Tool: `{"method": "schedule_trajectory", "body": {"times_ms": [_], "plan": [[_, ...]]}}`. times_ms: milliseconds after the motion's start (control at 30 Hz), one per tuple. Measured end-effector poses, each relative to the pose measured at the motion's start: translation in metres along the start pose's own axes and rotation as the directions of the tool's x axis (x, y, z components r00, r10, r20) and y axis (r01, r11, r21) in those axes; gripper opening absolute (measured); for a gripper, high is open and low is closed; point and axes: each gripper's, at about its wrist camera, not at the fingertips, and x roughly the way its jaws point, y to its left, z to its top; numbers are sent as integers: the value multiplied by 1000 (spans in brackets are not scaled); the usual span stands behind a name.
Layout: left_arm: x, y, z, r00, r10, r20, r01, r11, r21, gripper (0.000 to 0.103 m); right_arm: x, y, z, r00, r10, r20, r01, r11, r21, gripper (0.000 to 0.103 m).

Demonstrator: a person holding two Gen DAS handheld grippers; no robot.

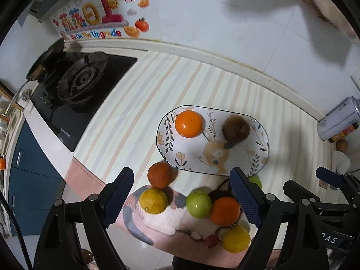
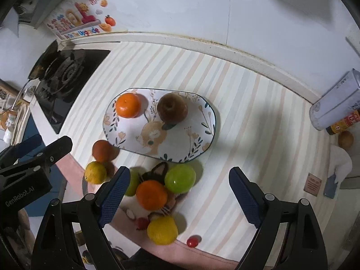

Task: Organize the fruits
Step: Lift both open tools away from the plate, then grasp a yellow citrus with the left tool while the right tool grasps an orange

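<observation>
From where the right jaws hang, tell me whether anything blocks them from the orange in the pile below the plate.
Nothing visible does. The right gripper is open and empty above the pile, and the orange lies on top, uncovered. A green apple touches its far right side and a lemon sits just nearer; they crowd it but do not cover it.

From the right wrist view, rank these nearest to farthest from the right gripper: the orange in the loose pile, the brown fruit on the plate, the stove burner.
1. Orange in the pile, just left of the right gripper.
2. Brown fruit, on the plate ahead.
3. Stove burner, far left by the wall.
</observation>
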Motion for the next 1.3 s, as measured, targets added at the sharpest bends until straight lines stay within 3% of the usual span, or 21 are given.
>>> {"method": "schedule_trajectory", "body": {"times_ms": [433,667,1100,1133,1200,1300], "plan": [[-63,-5,-33,996,-25,87,27,999,-24,87,-72,-2,-33,994,34,101,-30,999,-46,91],[-81,-10,-44,992,-41,117,45,999,-29,87,-87,-5,-42,991,48,126,-43,998,-44,91],[-78,0,-46,992,-55,116,63,996,-65,87,-80,-3,-44,990,90,112,-88,996,-21,91],[-73,3,-45,993,-49,109,57,996,-69,89,-75,-3,-44,990,96,104,-95,995,-16,91],[-64,12,-43,994,-33,100,41,996,-82,102,-60,-2,-43,992,103,77,-103,995,-6,91],[-45,32,-42,997,-2,77,11,993,-119,102,-26,-1,-42,992,125,8,-125,992,22,92]]}}
